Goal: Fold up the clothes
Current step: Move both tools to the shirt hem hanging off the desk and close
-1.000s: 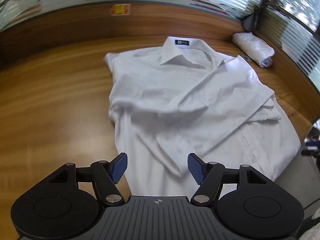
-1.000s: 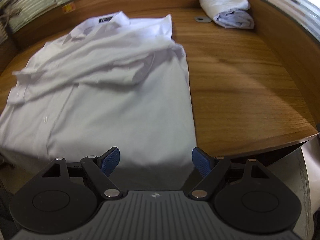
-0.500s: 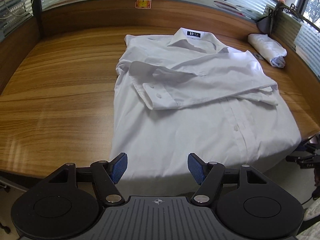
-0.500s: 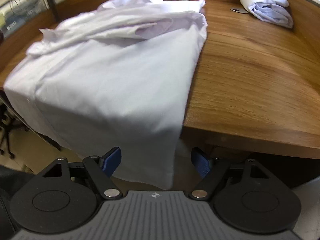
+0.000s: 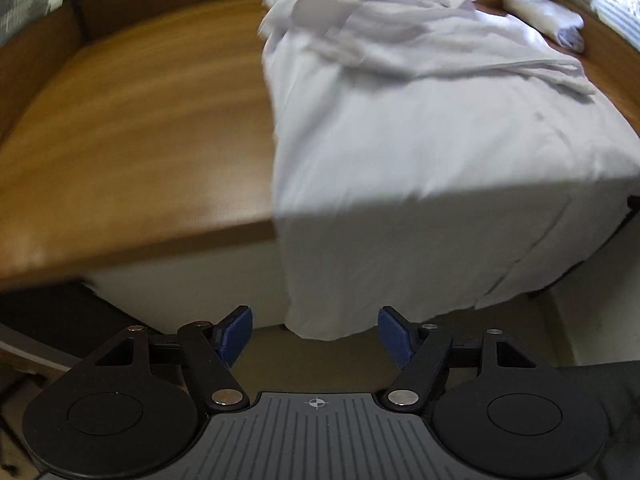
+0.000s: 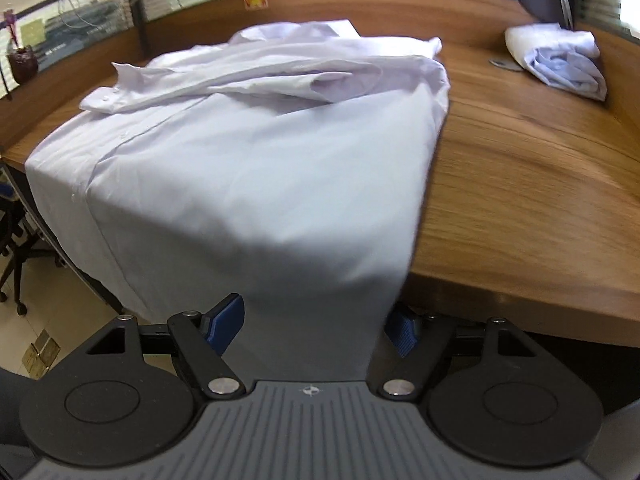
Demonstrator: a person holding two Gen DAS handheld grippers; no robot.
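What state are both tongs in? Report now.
Left tongs: open, empty, just short of the white cotton shirt's hanging hem.
Right tongs: open, hem hanging between the pads, not pinched.

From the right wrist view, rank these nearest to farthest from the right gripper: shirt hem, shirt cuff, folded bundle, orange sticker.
From the right gripper:
1. Shirt hem, hanging between the fingers.
2. Shirt cuff, left, on the table.
3. Folded bundle, far right.
4. Orange sticker, on the back wall.

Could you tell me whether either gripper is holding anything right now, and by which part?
Nothing is held. The left gripper is open below the shirt hem; the right gripper straddles the hanging hem, jaws open.
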